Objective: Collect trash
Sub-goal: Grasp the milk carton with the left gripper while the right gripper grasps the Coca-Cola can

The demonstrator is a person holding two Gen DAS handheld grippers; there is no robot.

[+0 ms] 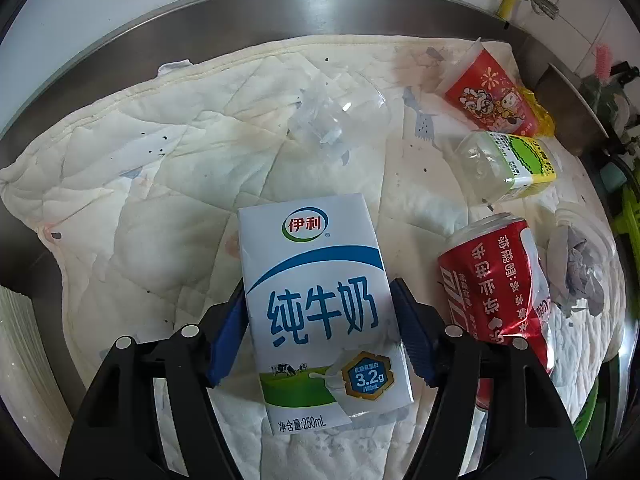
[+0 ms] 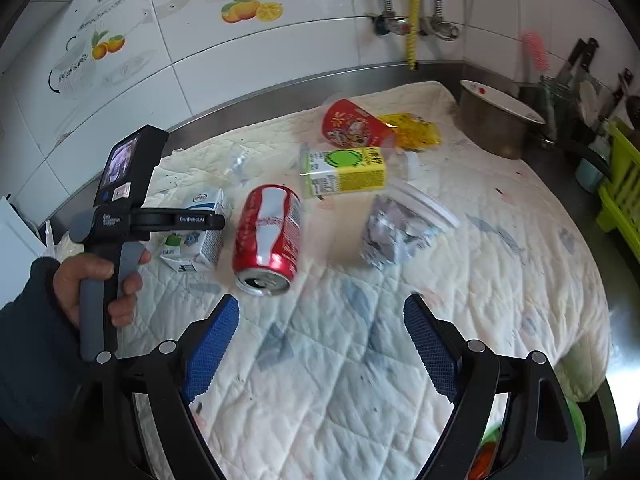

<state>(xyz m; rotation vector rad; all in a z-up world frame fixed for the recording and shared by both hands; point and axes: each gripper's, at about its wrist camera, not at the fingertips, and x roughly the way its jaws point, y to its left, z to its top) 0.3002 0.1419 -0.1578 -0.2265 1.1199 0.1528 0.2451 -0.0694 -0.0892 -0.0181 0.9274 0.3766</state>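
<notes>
My left gripper is shut on a white and blue milk carton, one blue pad on each side of it. The right wrist view shows the carton resting on the quilted cloth with the left gripper's handle over it. A dented red cola can lies on its side just right of the carton, and also shows in the right wrist view. My right gripper is open and empty above the cloth, nearer than the can.
On the cloth lie a yellow-green juice box, a red paper cup, a yellow wrapper, a clear cup of crumpled paper and a crushed clear cup. A metal pot and a green rack stand right.
</notes>
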